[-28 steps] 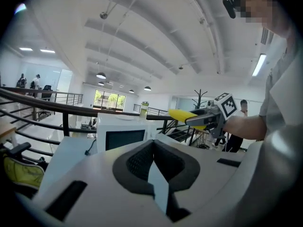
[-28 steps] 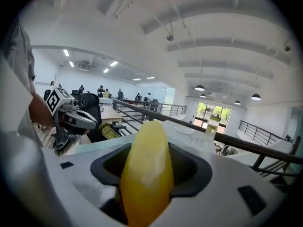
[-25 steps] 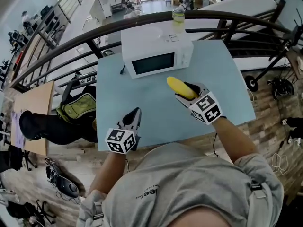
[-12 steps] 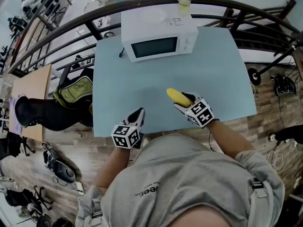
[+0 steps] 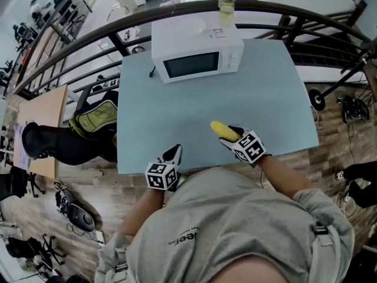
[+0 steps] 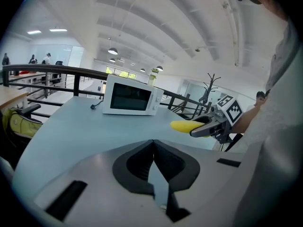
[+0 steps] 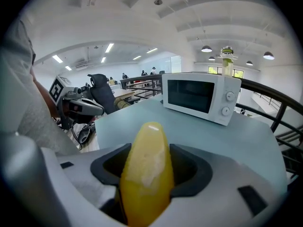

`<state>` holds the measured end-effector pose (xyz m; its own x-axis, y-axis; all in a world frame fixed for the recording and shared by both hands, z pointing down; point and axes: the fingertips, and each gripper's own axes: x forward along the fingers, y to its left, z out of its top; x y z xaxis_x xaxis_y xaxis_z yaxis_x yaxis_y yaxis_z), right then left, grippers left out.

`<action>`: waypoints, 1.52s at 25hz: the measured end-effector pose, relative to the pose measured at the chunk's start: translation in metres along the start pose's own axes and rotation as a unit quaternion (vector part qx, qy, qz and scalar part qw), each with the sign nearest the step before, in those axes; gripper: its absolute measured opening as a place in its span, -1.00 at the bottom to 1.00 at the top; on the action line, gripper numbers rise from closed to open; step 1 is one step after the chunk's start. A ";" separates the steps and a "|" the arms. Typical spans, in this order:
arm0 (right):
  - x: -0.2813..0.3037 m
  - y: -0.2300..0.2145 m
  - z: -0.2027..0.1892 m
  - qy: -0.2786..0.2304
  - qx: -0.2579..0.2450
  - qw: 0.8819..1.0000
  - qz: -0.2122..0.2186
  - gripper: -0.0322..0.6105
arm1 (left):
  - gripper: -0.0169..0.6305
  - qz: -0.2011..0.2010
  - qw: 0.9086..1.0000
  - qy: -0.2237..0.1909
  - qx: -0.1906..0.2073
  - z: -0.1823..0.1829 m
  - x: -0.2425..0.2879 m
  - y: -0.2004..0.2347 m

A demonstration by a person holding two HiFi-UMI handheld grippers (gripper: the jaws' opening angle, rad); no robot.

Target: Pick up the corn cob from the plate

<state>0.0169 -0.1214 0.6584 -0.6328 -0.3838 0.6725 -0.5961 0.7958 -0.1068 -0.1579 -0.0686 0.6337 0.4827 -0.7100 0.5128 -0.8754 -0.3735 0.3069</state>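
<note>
Right gripper [image 5: 234, 138] is clamping the yellow corn cob [image 5: 220, 128] lengthwise, its tip poking out forward over the near part of the blue table [image 5: 265, 87]. Left gripper [image 5: 174, 152] is sitting at the near edge, jaws together and holding nothing. I'm seeing a white microwave [image 5: 197, 58] standing well apart at the far side, door shut, with a bottle [image 5: 226, 5] on top. A black railing [image 5: 88, 40] is running behind it. A green bag [image 5: 97, 125] is lying off the table's left.

Pale blue table [image 5: 253, 93], white microwave [image 5: 197, 58] at far edge
</note>
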 end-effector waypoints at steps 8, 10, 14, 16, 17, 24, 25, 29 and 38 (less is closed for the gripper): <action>-0.005 -0.005 0.004 -0.011 0.016 1.000 0.004 -0.09 | -0.89 -0.001 1.000 -0.002 -0.003 0.004 0.000 0.001; -0.006 -0.007 0.006 -0.016 0.020 1.000 0.003 -0.09 | -0.89 0.000 1.000 -0.004 -0.002 0.007 -0.001 0.002; -0.008 -0.013 0.009 -0.020 0.019 1.000 -0.002 -0.09 | -0.89 0.000 1.000 -0.006 -0.001 0.009 0.000 0.002; -0.008 -0.013 0.012 -0.023 0.020 1.000 -0.002 -0.09 | -0.89 -0.001 1.000 -0.006 -0.003 0.010 -0.001 0.003; -0.009 -0.013 0.013 -0.025 0.021 0.999 -0.002 -0.09 | -0.89 -0.001 1.000 -0.007 -0.003 0.010 -0.001 0.003; -0.014 -0.015 0.020 -0.037 0.024 0.999 -0.003 -0.09 | -0.89 0.001 1.000 -0.009 -0.001 0.013 -0.005 0.002; -0.014 -0.016 0.021 -0.038 0.024 0.999 -0.003 -0.09 | -0.89 0.001 1.000 -0.009 0.000 0.013 -0.005 0.002; -0.015 -0.016 0.022 -0.041 0.022 0.999 -0.002 -0.09 | -0.89 0.004 1.000 -0.008 0.001 0.012 -0.007 0.002; -0.016 -0.014 0.020 -0.042 0.020 0.999 -0.003 -0.09 | -0.89 0.005 1.000 -0.009 0.000 0.009 -0.010 0.002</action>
<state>0.0253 -0.1359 0.6342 -0.6669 -0.4281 0.6100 -0.6183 0.7747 -0.1323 -0.1642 -0.0680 0.6217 0.4729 -0.7245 0.5014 -0.8804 -0.3658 0.3018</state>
